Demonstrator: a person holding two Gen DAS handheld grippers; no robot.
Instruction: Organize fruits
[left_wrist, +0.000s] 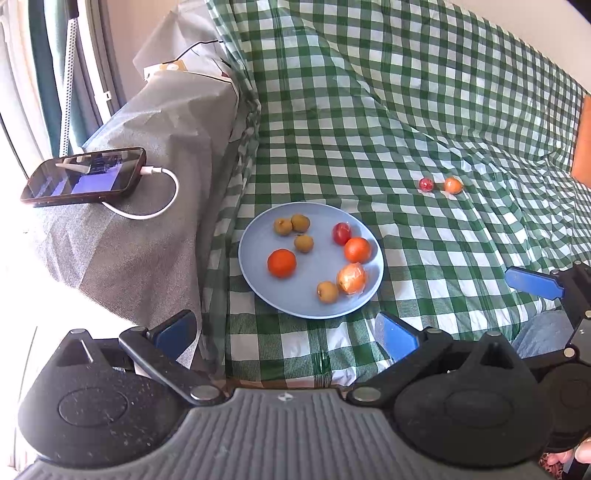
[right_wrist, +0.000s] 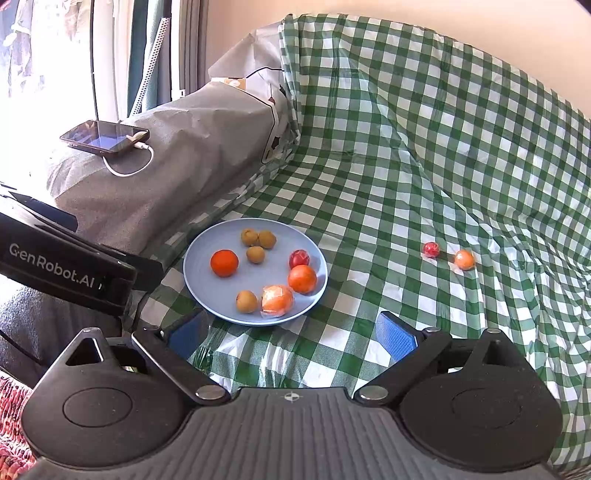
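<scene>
Both the left gripper and right gripper are hovering wide apart, holding nothing. Just ahead, a round blue plate is carrying fruit; farther right, a small red fruit and plastic-wrapped orange fruit are lying loose, probably light, slippery, best pinched across the middle.

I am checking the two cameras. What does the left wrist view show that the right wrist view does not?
Only the left wrist view shows the right gripper, open, and an orange panel at the right edge. Only the right wrist view shows the left gripper's black body with a printed logo. Both show the plate of fruit, two loose fruits on the cloth, and the phone.
</scene>
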